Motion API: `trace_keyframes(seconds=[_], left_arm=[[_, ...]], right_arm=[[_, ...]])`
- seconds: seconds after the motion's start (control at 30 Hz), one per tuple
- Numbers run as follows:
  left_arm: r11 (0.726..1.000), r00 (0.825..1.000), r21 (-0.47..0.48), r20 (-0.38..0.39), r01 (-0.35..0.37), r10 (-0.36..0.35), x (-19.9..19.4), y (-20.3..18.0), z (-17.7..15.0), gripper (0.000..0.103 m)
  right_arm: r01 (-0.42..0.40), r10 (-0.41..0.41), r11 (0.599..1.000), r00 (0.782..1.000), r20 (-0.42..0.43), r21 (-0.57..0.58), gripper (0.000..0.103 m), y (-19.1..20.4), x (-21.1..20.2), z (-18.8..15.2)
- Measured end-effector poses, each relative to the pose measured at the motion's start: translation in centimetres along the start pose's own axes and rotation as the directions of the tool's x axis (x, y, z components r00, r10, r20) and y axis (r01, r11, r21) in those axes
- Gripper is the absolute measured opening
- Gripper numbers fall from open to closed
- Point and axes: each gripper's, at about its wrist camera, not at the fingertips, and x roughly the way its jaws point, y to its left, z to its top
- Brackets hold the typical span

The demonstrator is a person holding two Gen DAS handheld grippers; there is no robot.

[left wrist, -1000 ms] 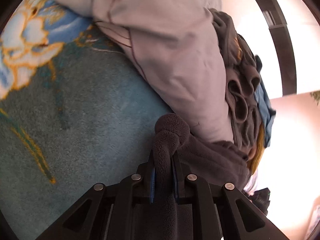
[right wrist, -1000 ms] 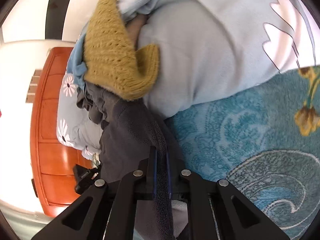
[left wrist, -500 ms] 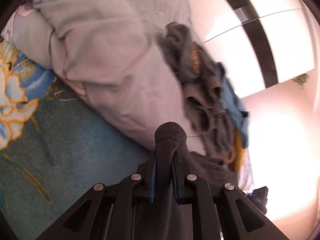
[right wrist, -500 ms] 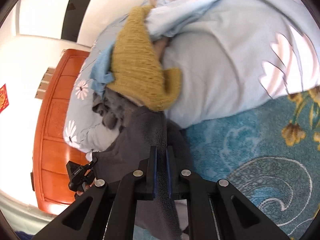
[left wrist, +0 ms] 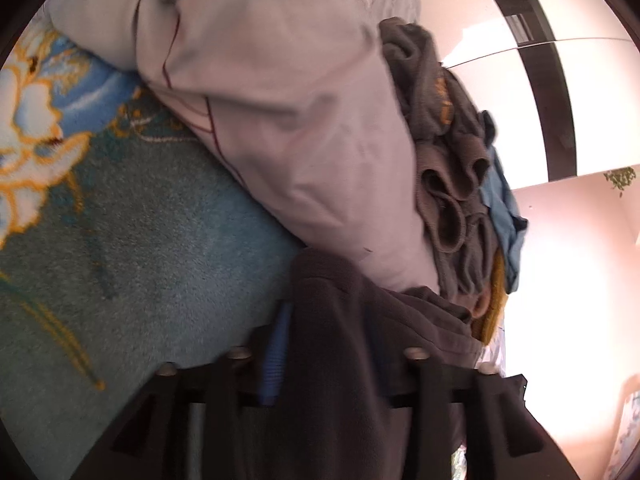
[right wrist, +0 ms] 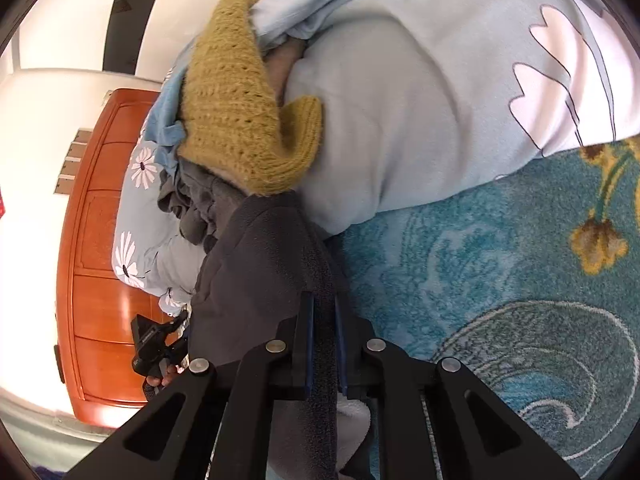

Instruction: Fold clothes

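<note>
Your left hand-held gripper (left wrist: 328,344) is letting go: its jaws are opening, and the dark grey fleece garment (left wrist: 344,320) lies slack between the fingers, which no longer press on it. The blue ribbed pad (left wrist: 276,356) stands clear of the cloth on its left side. The fleece drapes over the gripper and runs down toward you, at the near edge of the teal floral carpet (left wrist: 132,248), just below the pale bedding (left wrist: 280,100) and the heap of grey, blue and mustard clothes (left wrist: 452,184) on the right.

Your right hand-held gripper (right wrist: 322,344) is nearly closed and pinches a fold of the same fleece (right wrist: 260,272), which hangs from the jaws toward you. Beyond it sit a mustard knit (right wrist: 240,112) and a light blue quilt (right wrist: 420,112), with the teal carpet (right wrist: 500,264) on the right and a wooden cabinet (right wrist: 100,240) far left.

Expect the fleece to be soft, thick and limp, and light: it will sag from whatever point you hold and fold under its own drape. The nap should give the pads good purchase, so slipping looks unlikely. I would retake it with the left at a hem or corner, well apart from the right's pinch, so it hangs flat between your hands.
</note>
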Motion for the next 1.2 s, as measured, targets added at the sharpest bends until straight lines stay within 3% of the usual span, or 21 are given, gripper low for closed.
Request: trace_keyframes(seconds=[0.1, 0.17, 0.23, 0.37, 0.53, 0.67, 1.0, 1.2], left_arm=[[1.0, 0.999, 0.014, 0.027, 0.026, -0.026, -2.1, -0.4, -1.1, 0.078], [1.0, 0.998, 0.012, 0.049, 0.025, -0.026, -3.9, -0.1, -2.6, 0.091], [1.0, 0.997, -0.005, 0.069, 0.018, -0.018, -5.2, 0.6, -4.6, 0.103], [0.994, 0.997, -0.112, 0.071, 0.003, 0.005, -6.9, 3.3, -9.7, 0.103], [0.97, 0.998, -0.242, 0.057, 0.039, -0.026, -7.7, 6.0, -15.6, 0.103], [0.961, 0.994, -0.258, 0.062, 0.101, -0.088, -6.5, 5.6, -17.1, 0.103], [0.963, 0.988, -0.233, 0.099, 0.137, -0.116, -2.2, 4.0, -15.4, 0.103], [0.97, 0.986, -0.192, 0.099, 0.151, -0.134, -1.0, 3.1, -14.0, 0.103]], right_arm=[[0.015, -0.015, 1.0, 1.0, 0.002, -0.016, 0.019, 0.0, -0.5, -0.1], [0.028, -0.027, 0.999, 0.999, 0.02, -0.026, 0.058, 0.2, -1.1, -0.3], [0.003, -0.003, 1.0, 0.999, 0.032, -0.021, 0.067, 0.0, -2.0, -1.1], [-0.02, 0.019, 0.999, 1.0, 0.015, 0.033, 0.079, -1.8, -3.7, -3.6], [-0.054, 0.055, 0.983, 0.998, -0.001, 0.173, 0.081, -5.3, -5.3, -8.2], [-0.126, 0.131, 0.966, 0.991, -0.005, 0.228, 0.088, -6.1, -4.4, -10.1], [-0.229, 0.236, 0.956, 0.971, -0.018, 0.18, 0.089, -3.5, 0.2, -8.5], [-0.183, 0.192, 0.978, 0.977, -0.09, 0.095, 0.093, -1.3, 2.9, -6.8]])
